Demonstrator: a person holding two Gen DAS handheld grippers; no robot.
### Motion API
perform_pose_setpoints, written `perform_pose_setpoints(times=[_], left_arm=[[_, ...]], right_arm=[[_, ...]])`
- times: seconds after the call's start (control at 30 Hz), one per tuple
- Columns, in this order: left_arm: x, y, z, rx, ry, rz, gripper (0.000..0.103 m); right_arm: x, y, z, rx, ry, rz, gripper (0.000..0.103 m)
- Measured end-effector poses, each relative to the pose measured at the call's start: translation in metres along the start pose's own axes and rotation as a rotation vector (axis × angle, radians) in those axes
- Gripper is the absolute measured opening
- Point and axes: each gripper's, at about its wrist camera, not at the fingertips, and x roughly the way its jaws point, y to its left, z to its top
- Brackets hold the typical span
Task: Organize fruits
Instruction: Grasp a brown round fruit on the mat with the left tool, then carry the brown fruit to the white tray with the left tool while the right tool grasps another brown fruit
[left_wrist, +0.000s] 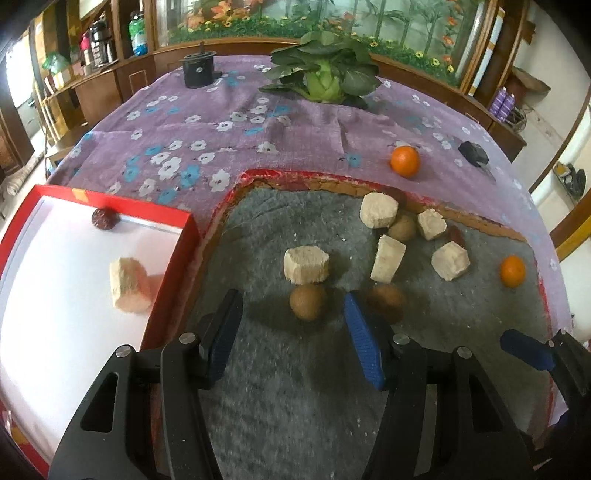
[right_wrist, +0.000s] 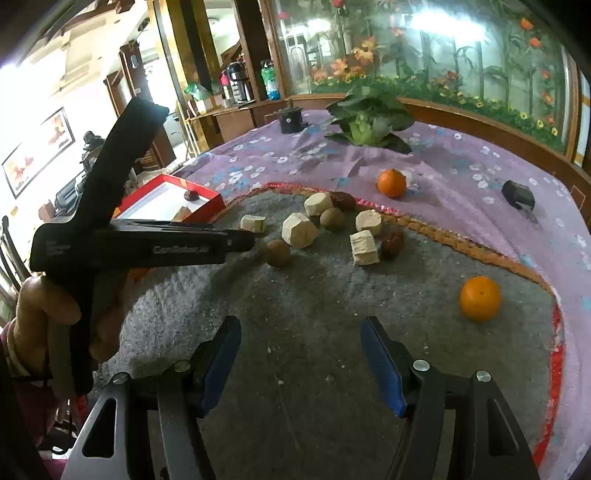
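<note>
My left gripper (left_wrist: 293, 317) is open and empty, low over the grey mat (left_wrist: 288, 387), with a brown round fruit (left_wrist: 307, 302) just ahead between its fingers. A second brown fruit (left_wrist: 386, 301) lies by its right finger. Several beige blocks (left_wrist: 306, 264) and an orange (left_wrist: 512, 271) lie on the mat. Another orange (left_wrist: 405, 161) sits on the purple cloth. A red box (left_wrist: 173, 218) at left holds a beige block (left_wrist: 129, 284) and a dark fruit (left_wrist: 104, 218). My right gripper (right_wrist: 301, 356) is open and empty over the mat, left of the orange (right_wrist: 479, 298).
A leafy cabbage (left_wrist: 323, 79) and a black round object (left_wrist: 198, 68) stand at the far side of the table. A small dark object (left_wrist: 472, 152) lies at the right on the cloth. The left gripper's body (right_wrist: 140, 245) crosses the right wrist view at left.
</note>
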Motion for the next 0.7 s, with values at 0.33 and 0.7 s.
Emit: perform_pose_setpoints(times=[0.33,0.7], left_arm=[[-0.001,0.002,-0.004,0.028,-0.004,-0.018,0.021],[-0.025,0.012,-0.012,0.008,-0.041,0.005,0.021]], right_arm=[[0.013,0.000,0.011,0.012,0.004,0.031,0.066],[0.050,0.011,0.042,-0.029,0.022,0.035,0.049]])
